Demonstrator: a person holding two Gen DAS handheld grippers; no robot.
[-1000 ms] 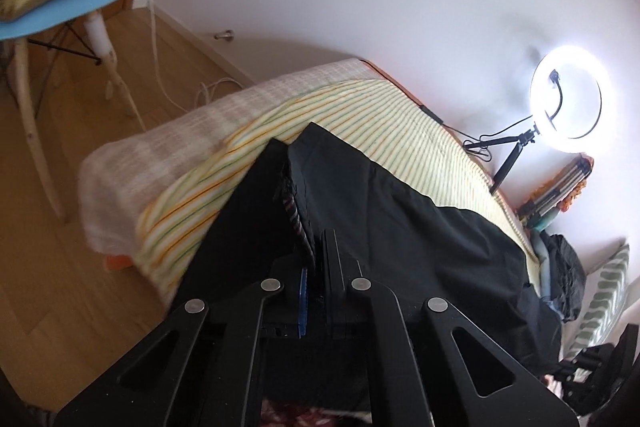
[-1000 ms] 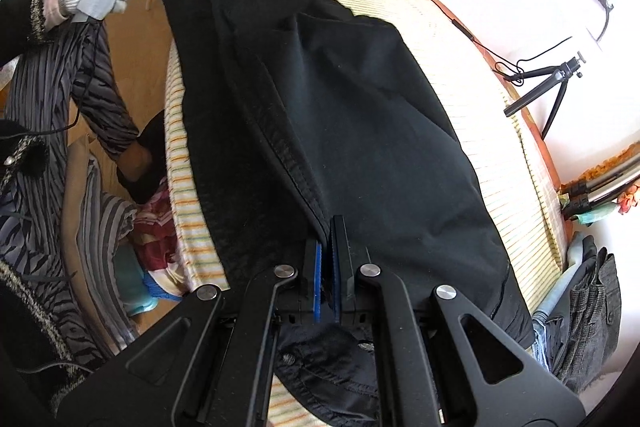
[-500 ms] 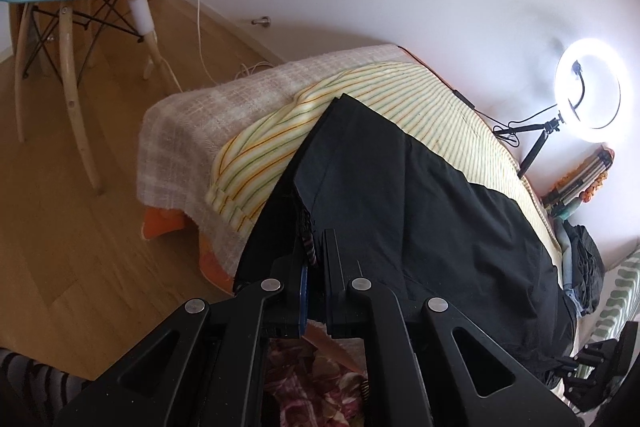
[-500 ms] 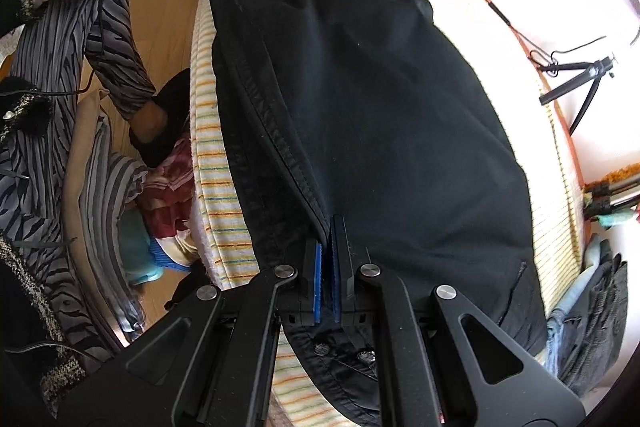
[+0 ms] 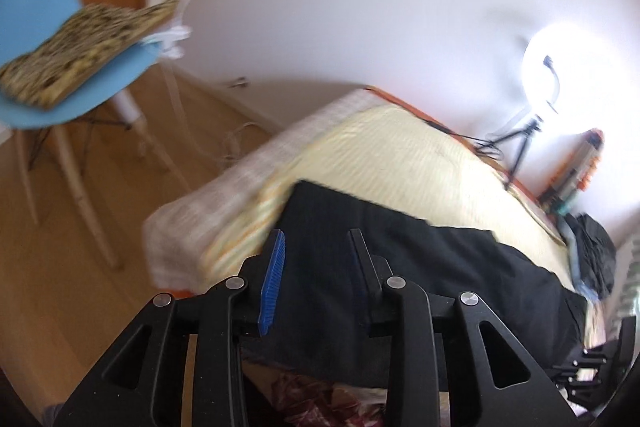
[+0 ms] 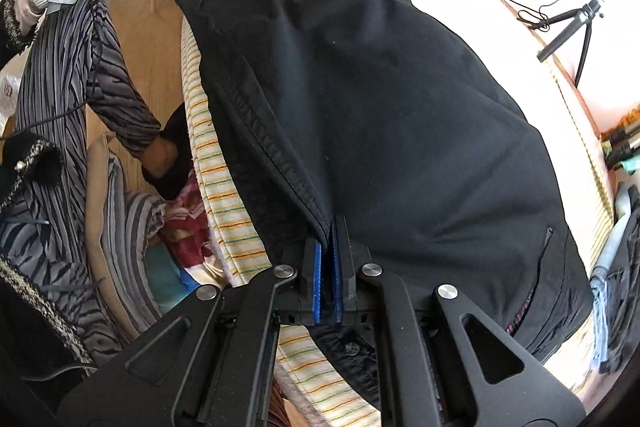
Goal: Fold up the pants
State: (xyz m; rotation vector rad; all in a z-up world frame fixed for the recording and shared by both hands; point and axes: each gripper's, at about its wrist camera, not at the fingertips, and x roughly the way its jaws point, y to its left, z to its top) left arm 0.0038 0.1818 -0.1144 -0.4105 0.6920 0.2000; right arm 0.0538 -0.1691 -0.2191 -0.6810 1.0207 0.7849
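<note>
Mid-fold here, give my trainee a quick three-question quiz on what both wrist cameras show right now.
1. True or false: the left gripper grips the black pants.
2. The right gripper is: A) open, B) shut on the pants, C) out of view?
3. Fill in: the pants lie on a ____ striped sheet.

Key: 1 false, its jaws stand apart above the cloth; 2 B; 3 yellow.
</note>
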